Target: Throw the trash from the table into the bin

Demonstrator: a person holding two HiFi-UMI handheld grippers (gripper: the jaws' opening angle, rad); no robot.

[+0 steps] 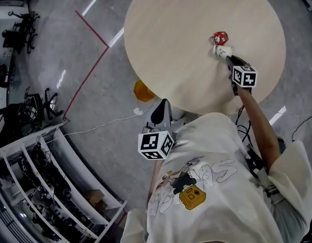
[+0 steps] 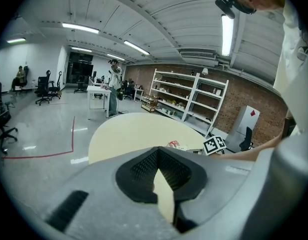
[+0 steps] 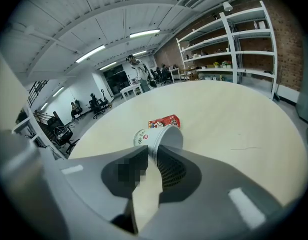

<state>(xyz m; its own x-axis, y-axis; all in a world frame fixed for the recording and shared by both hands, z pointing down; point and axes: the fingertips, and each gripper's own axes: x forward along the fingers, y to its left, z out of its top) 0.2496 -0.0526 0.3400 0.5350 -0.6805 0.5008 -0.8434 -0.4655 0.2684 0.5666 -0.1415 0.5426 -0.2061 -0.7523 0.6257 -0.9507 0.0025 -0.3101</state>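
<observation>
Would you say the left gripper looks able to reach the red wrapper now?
Probably not without moving in: the left gripper hangs just off the table, fingers together, while the red wrapper lies far across, next to the cup in the right gripper. Nothing stands between.

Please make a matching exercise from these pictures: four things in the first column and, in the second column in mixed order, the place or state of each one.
1. paper cup
2. red wrapper
3. left hand-held gripper
4. red tape line

A. on the floor
B. flat on the table, just beyond the cup
C. away from the table, nothing between its jaws
D. on its side, rim in the right hand-held gripper

Pairs: 1-D; 2-B; 3-C; 4-A
</observation>
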